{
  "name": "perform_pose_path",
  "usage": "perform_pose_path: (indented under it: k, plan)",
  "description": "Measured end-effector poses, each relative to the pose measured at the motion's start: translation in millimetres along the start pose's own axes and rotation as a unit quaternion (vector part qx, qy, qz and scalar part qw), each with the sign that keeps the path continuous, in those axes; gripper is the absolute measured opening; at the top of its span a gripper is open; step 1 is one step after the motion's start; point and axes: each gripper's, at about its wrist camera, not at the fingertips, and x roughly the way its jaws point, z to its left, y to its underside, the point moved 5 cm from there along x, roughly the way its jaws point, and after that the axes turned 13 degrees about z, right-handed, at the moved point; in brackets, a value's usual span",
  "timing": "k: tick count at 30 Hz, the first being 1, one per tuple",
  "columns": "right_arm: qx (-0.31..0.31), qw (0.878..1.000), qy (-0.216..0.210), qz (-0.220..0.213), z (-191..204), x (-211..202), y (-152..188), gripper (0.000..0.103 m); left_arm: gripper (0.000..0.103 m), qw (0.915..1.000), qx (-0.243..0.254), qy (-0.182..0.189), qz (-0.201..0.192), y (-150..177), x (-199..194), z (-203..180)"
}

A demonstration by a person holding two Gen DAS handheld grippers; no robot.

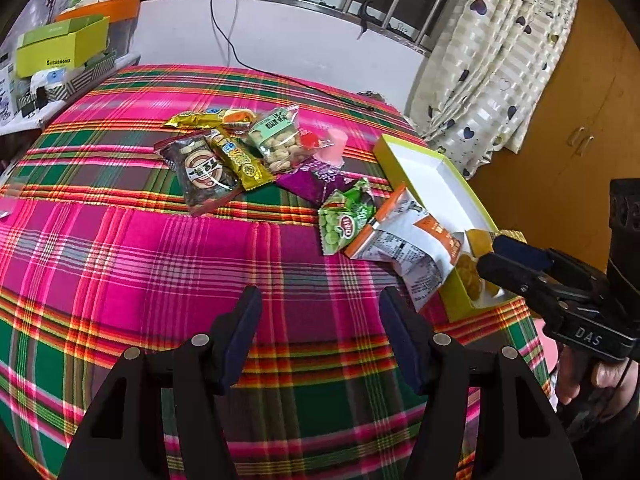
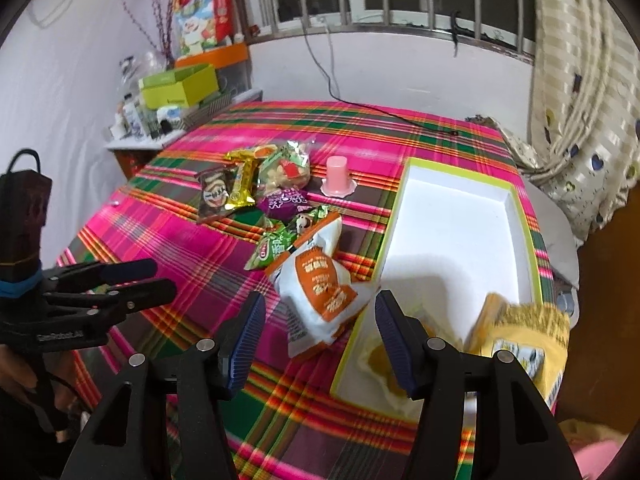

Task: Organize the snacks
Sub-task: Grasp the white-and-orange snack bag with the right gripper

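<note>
The left hand-held gripper point(image 1: 320, 330) hovers over the plaid cloth point(image 1: 140, 260) on the bench with its fingers spread and nothing between them. The right hand-held gripper point(image 2: 320, 334) also has its fingers spread wide and holds nothing; in the left wrist view it appears from the side point(image 1: 490, 254), its tips at the near end of the box point(image 1: 420, 168). The box, green-rimmed with a white inside, lies open at the right edge of the bench. A yellow bag point(image 2: 520, 336) sits in its near end, blurred in the right wrist view. An orange-and-white bag point(image 2: 320, 292) lies on the cloth just beside the box's left wall, touching a green pea bag point(image 2: 276, 250) behind it. Farther back lie a purple packet point(image 2: 284, 202), a pink jelly cup point(image 2: 337, 178) standing upside down, a clear nut bag point(image 1: 278, 142), two gold bars point(image 1: 240, 160) and a dark brown cake packet point(image 1: 204, 176), these last ones overlapping in a loose cluster. The jelly cup stands apart from the box. A cable point(image 1: 256, 68) trails from the window onto the cloth's far side, and a green carton point(image 1: 60, 48) sits on a side shelf to the left.
</note>
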Motion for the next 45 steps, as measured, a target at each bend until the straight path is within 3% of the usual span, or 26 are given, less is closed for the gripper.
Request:
perform_pose_path:
  k: [8,16,19,22,32,45]
  plan:
    - [-0.082,0.996,0.016,0.038,15,32,-17,0.062,0.062,0.9999,-0.013,0.001,0.002,-4,3,14]
    - [-0.110,0.989,0.046,0.087,20,66,-23,0.063,0.062,0.9997,-0.024,0.006,-0.001,-5,1,27]
    - [-0.100,0.990,0.043,0.094,19,73,-23,0.048,0.062,0.9995,-0.031,0.006,-0.003,-4,-1,32]
    - [-0.088,0.992,0.034,0.087,19,69,-22,0.043,0.062,0.9994,-0.034,0.006,-0.006,-3,-3,36]
    - [-0.039,0.999,-0.003,0.038,17,32,-13,0.042,0.062,0.9990,-0.044,0.006,-0.008,-7,-3,40]
    - [-0.012,1.000,-0.014,-0.009,8,-3,-15,0.042,0.062,0.9962,-0.077,-0.024,-0.032,-56,5,57]
